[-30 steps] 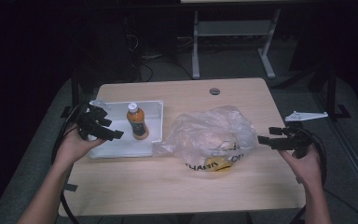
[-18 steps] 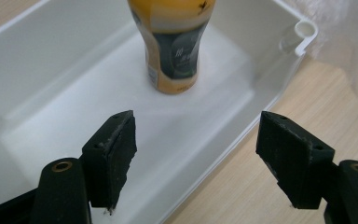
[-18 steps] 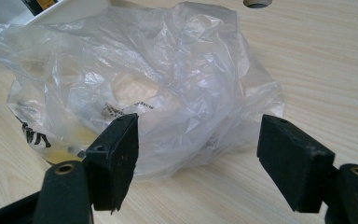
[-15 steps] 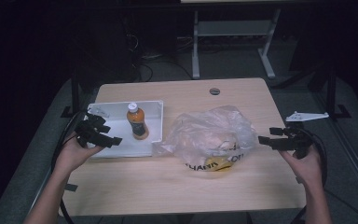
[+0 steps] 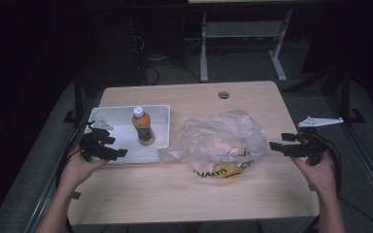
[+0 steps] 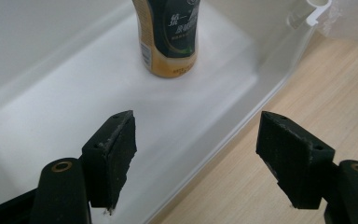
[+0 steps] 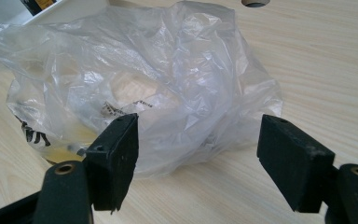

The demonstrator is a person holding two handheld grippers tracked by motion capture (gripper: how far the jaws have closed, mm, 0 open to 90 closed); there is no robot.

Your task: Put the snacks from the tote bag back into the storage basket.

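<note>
Tongs on both sides hang spread and empty: left tongs (image 5: 121, 153) over the white tray's (image 5: 156, 112) near edge, right tongs (image 5: 273, 145) just beside the crumpled plastic bag (image 5: 218, 141). Farther back, a bottle (image 5: 142, 126) stands upright in the tray on the tabletop (image 5: 184, 194).

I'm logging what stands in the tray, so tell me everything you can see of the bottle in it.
The small amber drink bottle has a white cap and a dark label with pale print that wraps its body above an orange-brown base. It looks like plastic, capped, and it stands upright on the floor of the shallow white plastic tray, toward the tray's right side but clear of its walls. Nothing but the tray touches it; the open left gripper hangs short of it over the tray's near edge.
</note>
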